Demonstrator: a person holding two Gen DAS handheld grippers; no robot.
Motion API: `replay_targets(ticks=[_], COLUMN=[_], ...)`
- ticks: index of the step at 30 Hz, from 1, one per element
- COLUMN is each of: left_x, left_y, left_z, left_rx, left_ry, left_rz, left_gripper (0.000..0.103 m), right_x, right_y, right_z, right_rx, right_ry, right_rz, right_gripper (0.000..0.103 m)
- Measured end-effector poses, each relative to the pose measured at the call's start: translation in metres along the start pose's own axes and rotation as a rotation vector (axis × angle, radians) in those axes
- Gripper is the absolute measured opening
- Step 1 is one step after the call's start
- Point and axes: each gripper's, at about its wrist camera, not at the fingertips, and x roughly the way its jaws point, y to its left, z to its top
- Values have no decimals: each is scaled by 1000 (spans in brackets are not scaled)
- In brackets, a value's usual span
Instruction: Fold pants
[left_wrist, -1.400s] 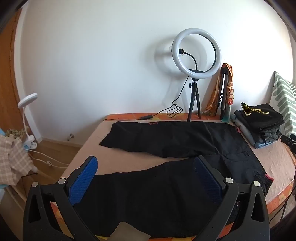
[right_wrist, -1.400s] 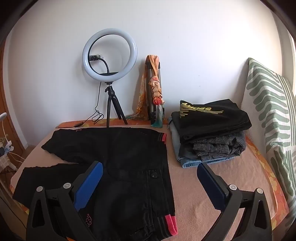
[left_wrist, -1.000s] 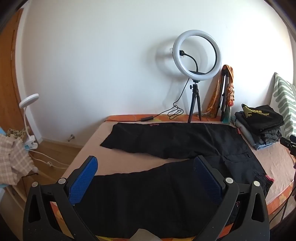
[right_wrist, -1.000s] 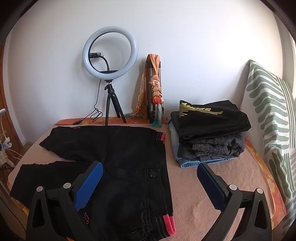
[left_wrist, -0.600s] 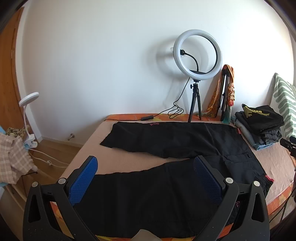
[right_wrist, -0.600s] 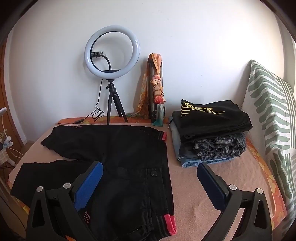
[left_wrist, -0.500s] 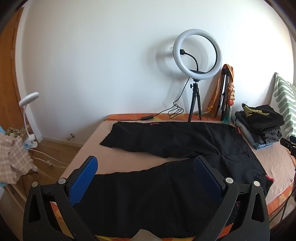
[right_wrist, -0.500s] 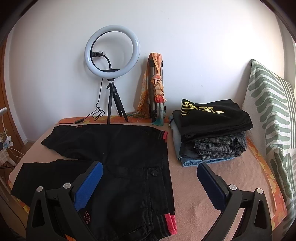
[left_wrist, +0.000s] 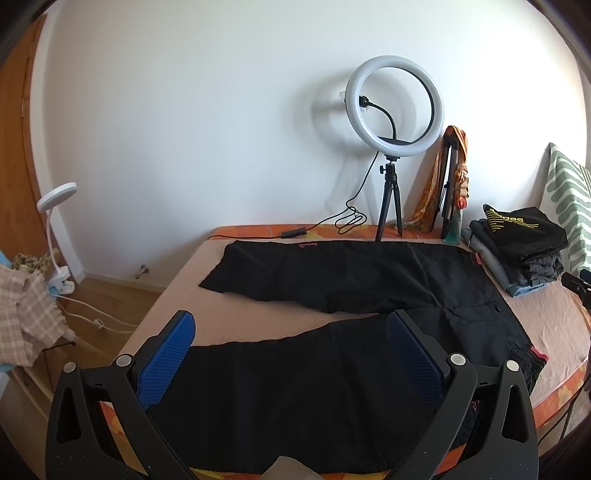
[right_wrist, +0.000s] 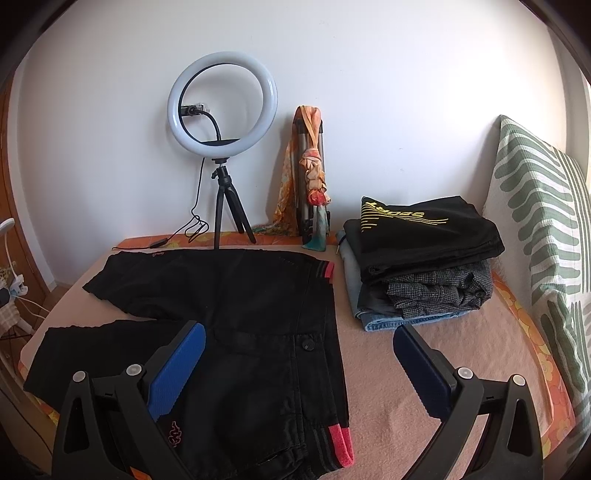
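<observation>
Black pants (left_wrist: 332, 291) lie spread flat on the bed, legs apart and pointing left, waistband with red trim at the right. They also show in the right wrist view (right_wrist: 251, 314). My left gripper (left_wrist: 291, 347) is open and empty, hovering above the near leg. My right gripper (right_wrist: 299, 354) is open and empty, above the waistband near the button (right_wrist: 306, 345). The near hem of the pants is hidden behind the gripper bodies.
A stack of folded clothes (right_wrist: 421, 258) sits on the bed right of the pants, with a green-striped pillow (right_wrist: 543, 236) beyond. A ring light on a tripod (right_wrist: 221, 147) and a scarf-draped stand (right_wrist: 312, 192) stand at the wall. A clip lamp (left_wrist: 55, 229) is at the left.
Both views shift only slightly; the right gripper drifted a little. The pants lie as before and both grippers stay open.
</observation>
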Motion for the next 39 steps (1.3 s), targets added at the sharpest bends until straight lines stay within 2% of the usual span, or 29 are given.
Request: replay_targets(ticks=[39], left_x=[5], left_y=[-1], left_z=[-3], left_rx=[4], left_ry=[12], left_rz=[2], left_gripper=[103], right_x=[1], right_y=[2], right_z=[-2], right_rx=[1], right_ry=[11], right_rz=[12], right_gripper=[103])
